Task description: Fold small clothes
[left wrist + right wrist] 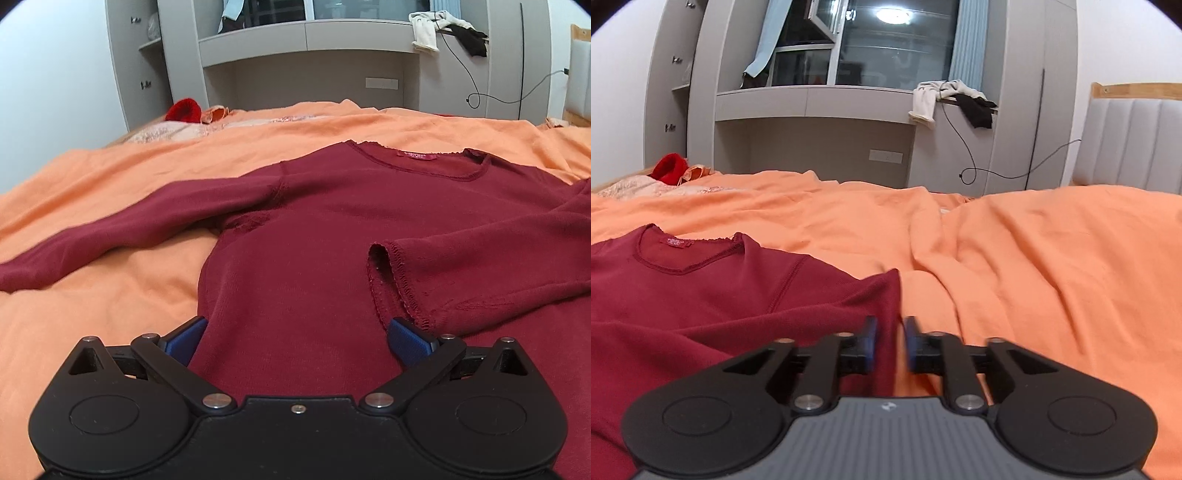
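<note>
Black linkage arms and blue ribbed pads of the left claw [297, 338] fill the bottom of its own view, spread wide over the lower body of the dark red knitted long-sleeved top [314, 229], which lies flat and face-up on the rumpled orange bed sheet [110, 295]. Nothing is gripped there: the left-hand pad sits just off the top's side edge and the other pad is just beside the stitched cuff [391, 273] of the sleeve that has been laid across the front of the garment. That crossed sleeve suggests the first fold is done; the other sleeve [92, 236] stretches out across the sheet, off to the claw's left, and the body itself shows no fold yet, so most of the task appears to remain (one sleeve in, one sleeve out, no halving of the body). In the right wrist view, the right claw [888, 341] is narrow but not closed, its blue pads [870, 341] blurred with movement; a red corner of fabric near the shoulder reaches into the gap between them, though whether the pads press on it cannot be told, and they look clear of it. Ahead of this claw and to its left lies the neckline with its small pink label [675, 242]; to its right is only bare orange sheet.
</note>
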`<state>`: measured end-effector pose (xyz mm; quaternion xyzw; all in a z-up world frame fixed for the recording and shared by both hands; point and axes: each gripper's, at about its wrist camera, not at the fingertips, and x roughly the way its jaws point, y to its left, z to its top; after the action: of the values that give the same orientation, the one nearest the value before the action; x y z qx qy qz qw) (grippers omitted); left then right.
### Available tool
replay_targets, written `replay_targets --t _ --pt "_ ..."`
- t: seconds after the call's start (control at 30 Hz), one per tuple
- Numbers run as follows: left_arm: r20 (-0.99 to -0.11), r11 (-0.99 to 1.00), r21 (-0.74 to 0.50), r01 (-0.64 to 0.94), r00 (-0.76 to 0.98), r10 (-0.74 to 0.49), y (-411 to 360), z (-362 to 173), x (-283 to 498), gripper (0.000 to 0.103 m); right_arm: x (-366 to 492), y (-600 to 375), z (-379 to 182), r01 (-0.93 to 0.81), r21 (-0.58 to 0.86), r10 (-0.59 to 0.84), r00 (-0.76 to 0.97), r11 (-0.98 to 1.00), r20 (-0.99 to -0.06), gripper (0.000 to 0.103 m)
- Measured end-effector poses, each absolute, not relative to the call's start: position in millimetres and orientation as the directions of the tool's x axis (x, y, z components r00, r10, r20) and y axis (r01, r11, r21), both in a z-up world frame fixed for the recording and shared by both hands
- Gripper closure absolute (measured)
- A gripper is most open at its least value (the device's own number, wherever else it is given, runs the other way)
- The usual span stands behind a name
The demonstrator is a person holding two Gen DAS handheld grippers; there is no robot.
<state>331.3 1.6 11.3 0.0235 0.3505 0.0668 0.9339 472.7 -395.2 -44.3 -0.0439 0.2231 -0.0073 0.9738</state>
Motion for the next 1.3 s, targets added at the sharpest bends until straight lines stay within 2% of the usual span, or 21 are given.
replay_targets --t 0.03,0.1,0.27,0.4,0.5,0.63,0.73,1.0,1.3 --pt "-0.654 0.990 0.084 -0.109 0.743 0.137 3 12 332 0.000 466 -396 -43 -0.003 -0.096 -0.039 0.902 0.995 -0.430 0.047" --pt "-0.657 0.991 0.076 -0.109 0.742 0.132 4 12 332 0.000 454 -400 -38 -0.009 -0.113 -0.039 0.908 0.994 -0.418 0.043" --pt "-0.655 0.994 0.019 -0.105 0.750 0.091 13 18 330 0.000 413 -408 -24 -0.033 -0.094 -0.007 0.919 0.995 -0.394 0.022" --pt "-0.598 0.988 -0.098 -0.118 0.801 0.036 34 35 323 0.000 380 -405 -13 -0.063 -0.026 0.049 0.928 0.998 -0.369 0.008" --pt "-0.565 0.977 -0.139 -0.161 0.823 0.055 55 45 319 0.000 356 -395 -9 -0.084 0.013 0.084 0.938 0.996 -0.338 0.000" --pt "-0.556 0.944 -0.163 -0.286 0.817 0.152 96 51 313 0.000 331 -373 -15 -0.131 0.035 0.136 0.943 0.991 -0.302 0.000" --pt "-0.544 0.896 -0.261 -0.359 0.821 0.171 138 53 301 0.001 321 -358 -18 -0.195 0.069 0.207 0.935 0.978 -0.290 0.000" --pt "-0.543 0.731 -0.388 -0.561 0.780 0.311 245 53 272 0.001 307 -336 -23 -0.405 0.163 0.435 0.859 0.900 -0.271 0.000" --pt "-0.529 0.642 -0.449 -0.622 0.764 0.370 312 49 282 0.001 309 -324 -35 -0.408 0.167 0.441 0.837 0.898 -0.324 0.000"
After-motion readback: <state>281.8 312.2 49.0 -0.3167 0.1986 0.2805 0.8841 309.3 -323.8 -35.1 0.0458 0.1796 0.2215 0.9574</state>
